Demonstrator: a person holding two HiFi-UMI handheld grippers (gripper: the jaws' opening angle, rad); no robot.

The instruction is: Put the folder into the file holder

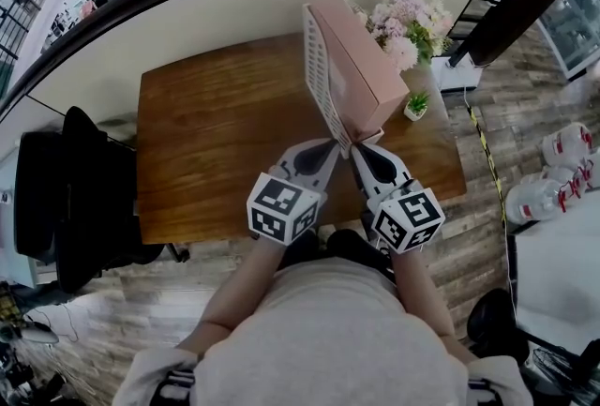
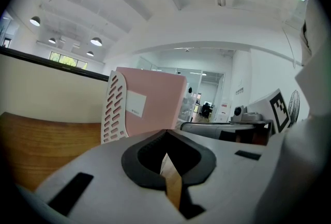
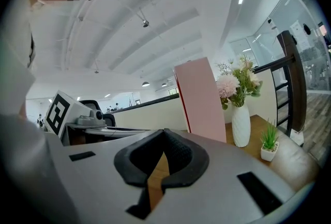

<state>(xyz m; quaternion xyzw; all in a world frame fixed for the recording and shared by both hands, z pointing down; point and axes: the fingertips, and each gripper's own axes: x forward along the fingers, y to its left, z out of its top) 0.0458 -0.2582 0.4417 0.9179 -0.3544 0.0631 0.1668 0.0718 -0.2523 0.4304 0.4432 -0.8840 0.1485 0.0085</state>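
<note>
A pink folder (image 1: pixel 361 67) stands upright in a white perforated file holder (image 1: pixel 317 76) on the right half of the wooden desk (image 1: pixel 216 132). Both grippers hover over the desk's front edge, just short of the holder's near end. In the head view the left gripper (image 1: pixel 330 149) and right gripper (image 1: pixel 358 151) sit side by side, tips close together, each shut with nothing between its jaws. The left gripper view shows its shut gripper (image 2: pixel 166 132) facing the holder's slotted side (image 2: pixel 115 109) and the folder (image 2: pixel 155 99). In the right gripper view, that shut gripper (image 3: pixel 164 131) faces the folder (image 3: pixel 201 99).
A white vase of pink flowers (image 1: pixel 408 24) and a small potted plant (image 1: pixel 416 104) stand at the desk's right, close to the holder. A cream partition (image 1: pixel 187 20) runs behind the desk. A black chair (image 1: pixel 56 198) stands at the left, and water bottles (image 1: pixel 553 179) lie on the floor at the right.
</note>
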